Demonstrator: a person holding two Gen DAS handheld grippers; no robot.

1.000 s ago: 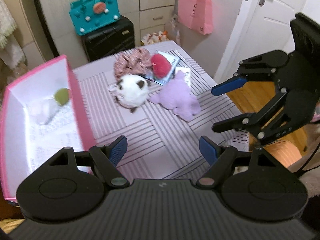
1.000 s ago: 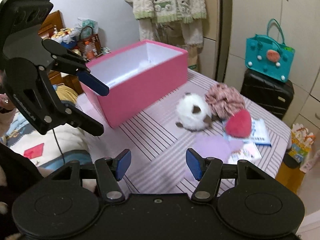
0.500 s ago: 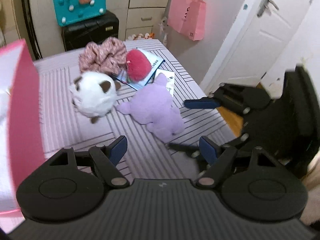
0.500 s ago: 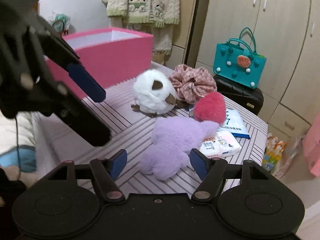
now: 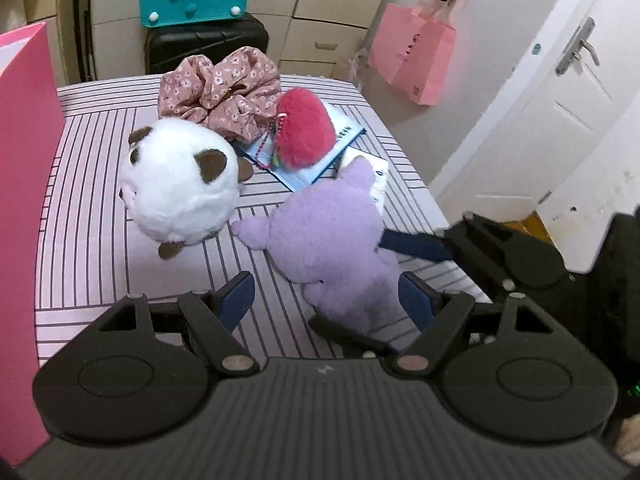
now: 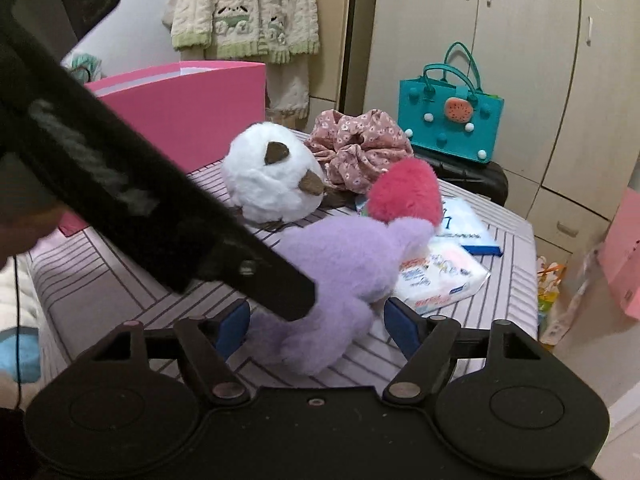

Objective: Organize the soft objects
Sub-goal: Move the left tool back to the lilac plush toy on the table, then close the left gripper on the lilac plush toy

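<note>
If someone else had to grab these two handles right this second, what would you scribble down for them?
Left gripper: open, empty, low over the table.
Right gripper: jaws opening, around the purple plush, not pressing on it.
On the striped table: purple plush, white plush, red plush, floral scrunchie.
Pink box: at the table's far side; its inside is hidden.
Left: grip each soft thing and put it in the box, probably purple first.

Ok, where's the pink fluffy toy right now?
The pink fluffy toy lies on the blue-edged packet at the striped table's far side, between the floral scrunchie behind and the purple plush in front.
</note>
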